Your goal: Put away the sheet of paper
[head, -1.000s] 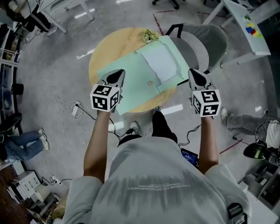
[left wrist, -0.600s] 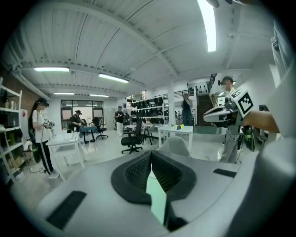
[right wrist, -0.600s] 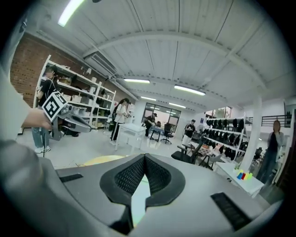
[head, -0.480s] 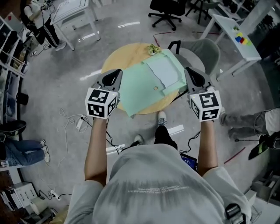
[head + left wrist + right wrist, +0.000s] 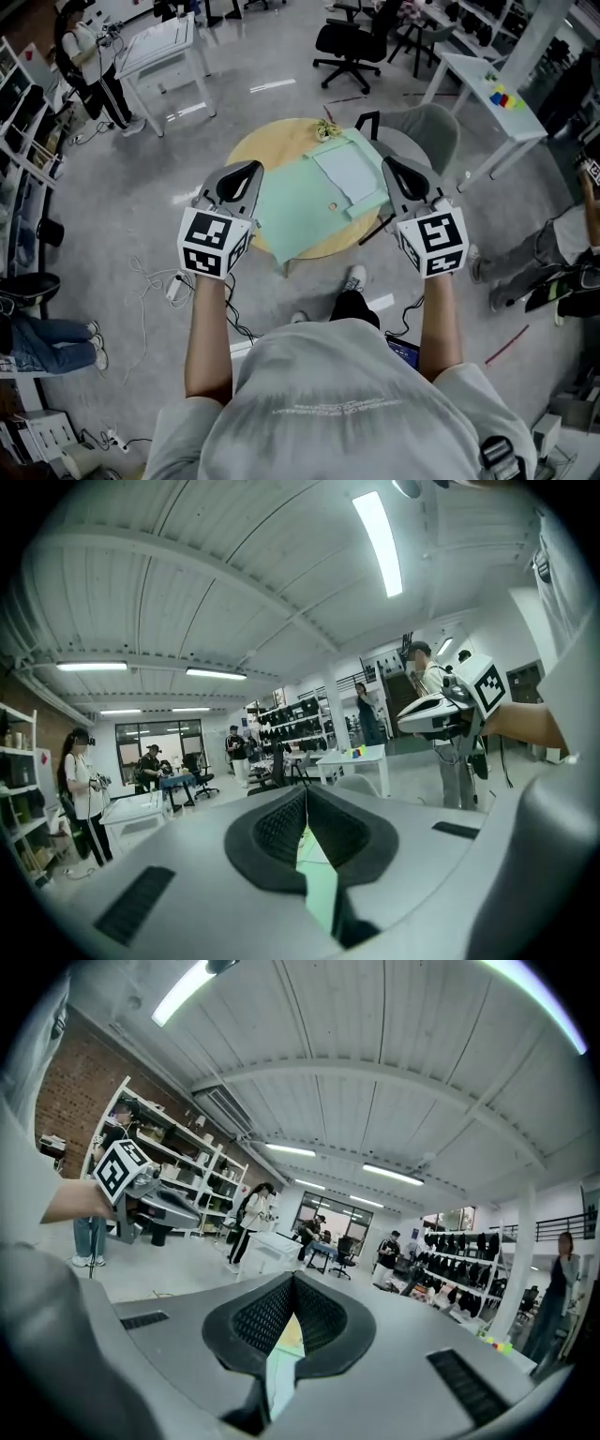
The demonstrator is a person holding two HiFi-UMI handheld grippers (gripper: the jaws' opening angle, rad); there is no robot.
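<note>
While both grippers are held high over a round wooden table (image 5: 246, 142), nothing is gripped by either. The left gripper (image 5: 246, 172) is seen at centre left of the head view, and in its own view (image 5: 305, 797) its jaws are pressed together with no object between them; only a sliver of pale green is glimpsed through the slit below the pads. The right gripper (image 5: 392, 167) is found at centre right of the head view, and its jaws are likewise closed on nothing in its own view (image 5: 292, 1283) (the same green sliver is seen beneath them). Each gripper is also caught in the other's camera, at the upper right of the left gripper view (image 5: 439, 714) and at the left edge of the right gripper view (image 5: 150, 1206).

The sheet of paper (image 5: 347, 172) is seen lying flat in the upper middle of the head view, on top of an opened green folder (image 5: 298, 208) that is spread across the table, overhanging its near rim. Neither gripper is in contact with the sheet. A grey chair (image 5: 429, 131) is placed just beside the table at the upper right.
</note>
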